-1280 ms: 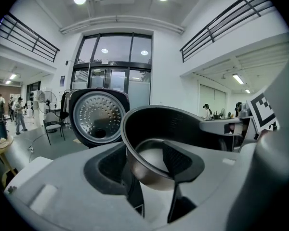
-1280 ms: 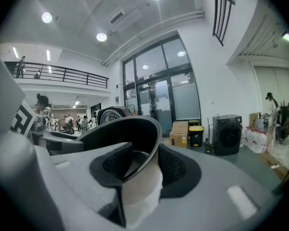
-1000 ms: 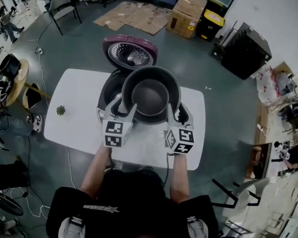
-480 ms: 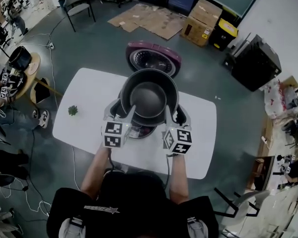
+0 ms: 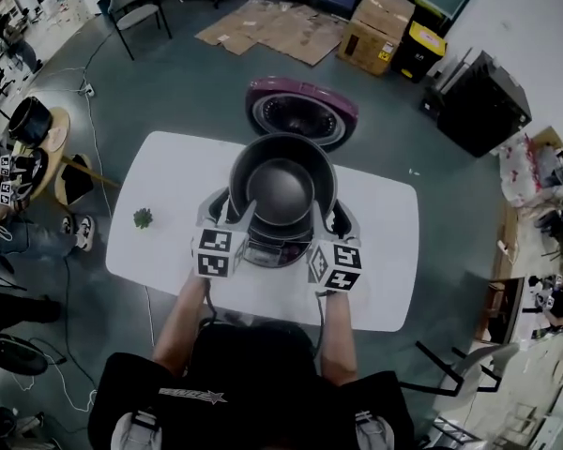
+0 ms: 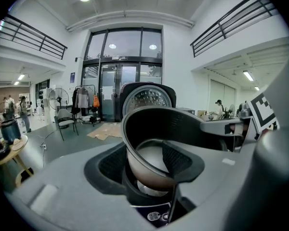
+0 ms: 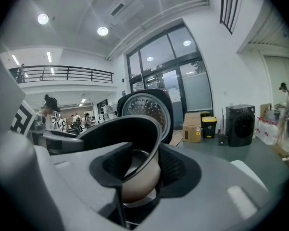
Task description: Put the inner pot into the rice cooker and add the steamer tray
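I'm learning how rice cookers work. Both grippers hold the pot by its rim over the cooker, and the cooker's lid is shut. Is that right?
Not quite: the lid is open, tipped back behind the cooker, as the head view shows. The rest holds: the left gripper and right gripper grip the pot by its rim over the cooker.
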